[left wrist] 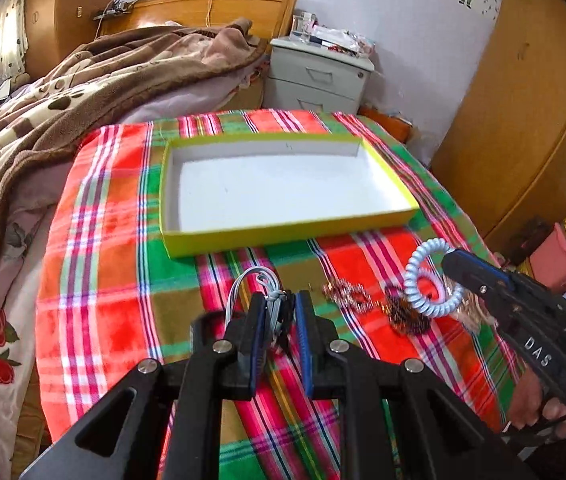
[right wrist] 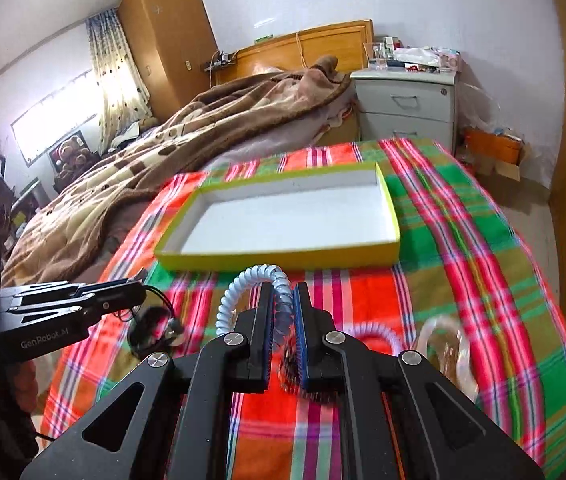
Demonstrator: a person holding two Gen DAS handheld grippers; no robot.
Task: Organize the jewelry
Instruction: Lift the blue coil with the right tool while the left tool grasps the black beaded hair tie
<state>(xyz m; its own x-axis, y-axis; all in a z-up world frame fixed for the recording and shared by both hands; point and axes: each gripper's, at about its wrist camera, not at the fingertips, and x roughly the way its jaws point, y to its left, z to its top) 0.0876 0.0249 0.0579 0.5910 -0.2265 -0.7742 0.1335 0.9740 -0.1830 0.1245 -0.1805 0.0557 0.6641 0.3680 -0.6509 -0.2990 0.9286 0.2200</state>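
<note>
Bedroom setup: plaid cloth over a table beside the bed, with an empty yellow-rimmed tray sitting mid-cloth. Both tools are loaded. Left gripper is clamped on a thin grey cord piece, its loop sticking out past the tips. Right gripper is clenched on a pale blue spiral coil band, which arcs up and over its left finger. Several jewelry bits still lie on the cloth near the tools: a rose-gold chain, a dark beaded bracelet, a clear bangle. Looks like the carry step, pick done, drop pending. Next move needs both tools brought forward over the tray rim, then jaws released inside it. Both tools pitch down towards the cloth, just short of the tray's near wall.
</note>
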